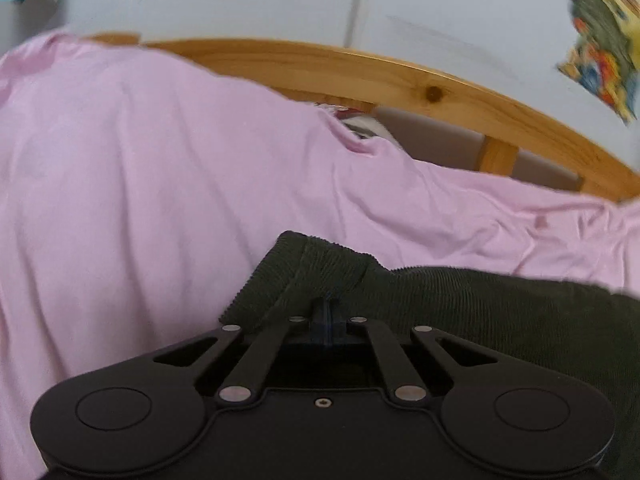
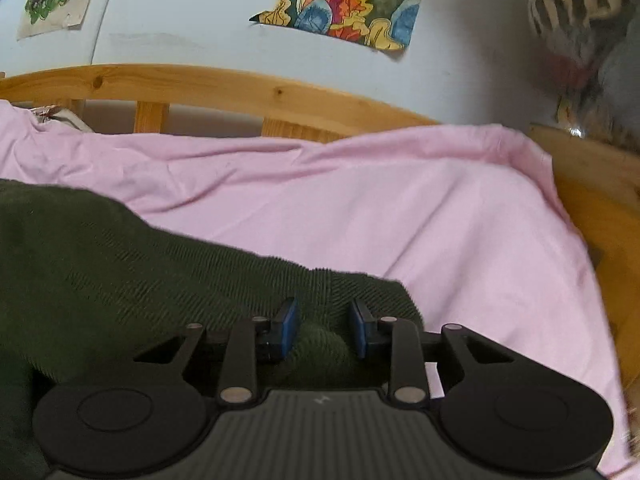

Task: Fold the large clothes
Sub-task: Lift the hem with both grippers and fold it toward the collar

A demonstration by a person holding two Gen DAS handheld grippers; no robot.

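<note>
Dark green garment (image 1: 460, 300) lies on the pink bed sheet (image 1: 160, 180), low in both frames. Your left tongs (image 1: 326, 316) pinch its ribbed edge; your right tongs (image 2: 324, 326) stand spread around a bunched fold. Close the right, then lift both corners together.

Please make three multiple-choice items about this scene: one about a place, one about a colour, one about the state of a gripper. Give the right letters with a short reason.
1. Where does the dark green garment lie?
A on the pink sheet
B on the floor
C on a chair

2. What colour is the bed frame?
A white
B black
C light wood

3. How do the fingers of the left gripper stand?
A wide apart
B shut
C out of view

Answers:
1 A, pink cloth surrounds the garment.
2 C, the rail shows knots and wood grain.
3 B, no gap shows between them.
</note>
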